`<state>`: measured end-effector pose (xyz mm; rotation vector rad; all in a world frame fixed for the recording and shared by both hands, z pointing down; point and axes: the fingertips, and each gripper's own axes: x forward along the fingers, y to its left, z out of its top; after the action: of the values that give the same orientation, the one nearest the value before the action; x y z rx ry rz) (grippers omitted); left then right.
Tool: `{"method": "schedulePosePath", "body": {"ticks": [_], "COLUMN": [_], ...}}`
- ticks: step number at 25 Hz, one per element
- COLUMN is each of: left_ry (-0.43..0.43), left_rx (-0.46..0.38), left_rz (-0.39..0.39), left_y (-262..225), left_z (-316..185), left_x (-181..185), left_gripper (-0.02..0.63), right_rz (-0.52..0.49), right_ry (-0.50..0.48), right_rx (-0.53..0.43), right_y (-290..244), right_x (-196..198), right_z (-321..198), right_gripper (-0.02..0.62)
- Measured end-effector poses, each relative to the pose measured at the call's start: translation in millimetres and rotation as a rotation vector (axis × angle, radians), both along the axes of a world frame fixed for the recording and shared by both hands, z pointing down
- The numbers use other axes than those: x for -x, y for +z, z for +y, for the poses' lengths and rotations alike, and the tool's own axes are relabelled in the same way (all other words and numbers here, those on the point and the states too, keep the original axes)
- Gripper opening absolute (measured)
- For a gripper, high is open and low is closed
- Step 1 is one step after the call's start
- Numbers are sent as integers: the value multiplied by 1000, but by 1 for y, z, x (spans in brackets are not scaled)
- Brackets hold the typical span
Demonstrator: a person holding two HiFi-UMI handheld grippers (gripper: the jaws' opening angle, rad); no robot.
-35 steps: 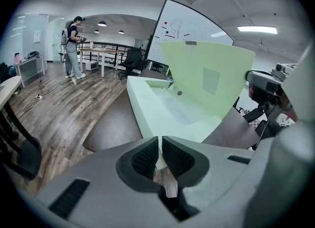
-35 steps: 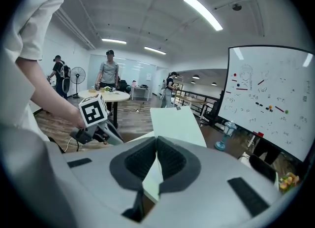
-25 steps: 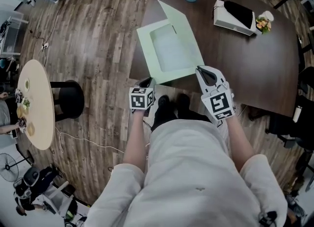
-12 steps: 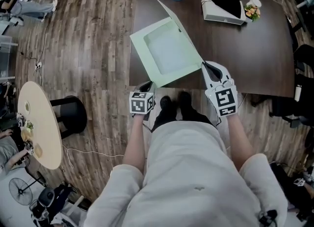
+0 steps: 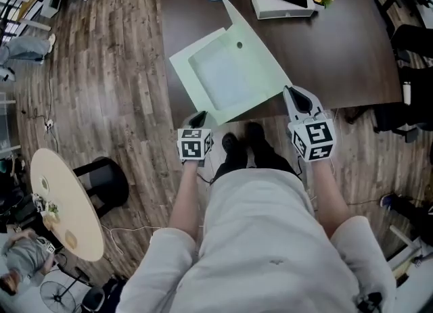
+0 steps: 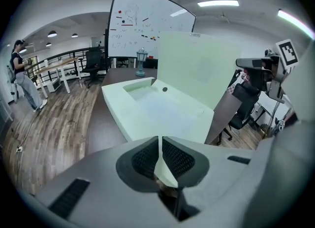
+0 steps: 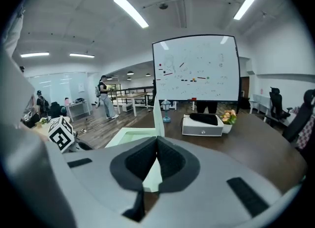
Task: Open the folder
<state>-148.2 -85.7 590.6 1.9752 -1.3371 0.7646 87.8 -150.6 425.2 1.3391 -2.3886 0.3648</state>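
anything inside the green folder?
The folder shows a shallow pale recess and a small dark stud near its raised cover; no papers visible. The near corners are hidden inside the left gripper and right gripper.

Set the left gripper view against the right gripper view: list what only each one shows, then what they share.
Only the left gripper view: the folder's lower leaf lying face-up with its round snap, and the left gripper pinching that leaf's near corner.
Only the right gripper view: the white box, the flowers, and the right gripper shut on the raised cover, seen edge-on.
Both: the whiteboard, the small lantern and the dark table.
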Motion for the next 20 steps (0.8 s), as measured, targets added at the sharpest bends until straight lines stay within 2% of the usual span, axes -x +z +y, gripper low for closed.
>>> {"method": "schedulePosePath", "body": {"ticks": [2, 8, 20], "left_ry": [7, 81, 221], "left_rx": [-40, -177, -275], "left_rz": [8, 119, 258], "left_y": [-7, -48, -107], "left_z": [-9, -32, -55], "left_x": [-5, -38, -113], "left_gripper": [26, 26, 25], "right_rz": [-1, 19, 51], "right_ry": [55, 192, 389], "right_rx": [8, 21, 90], "right_y": [2, 11, 42], "right_x": [-14, -45, -94], "right_z": [4, 11, 12], "right_gripper": [6, 6, 6]}}
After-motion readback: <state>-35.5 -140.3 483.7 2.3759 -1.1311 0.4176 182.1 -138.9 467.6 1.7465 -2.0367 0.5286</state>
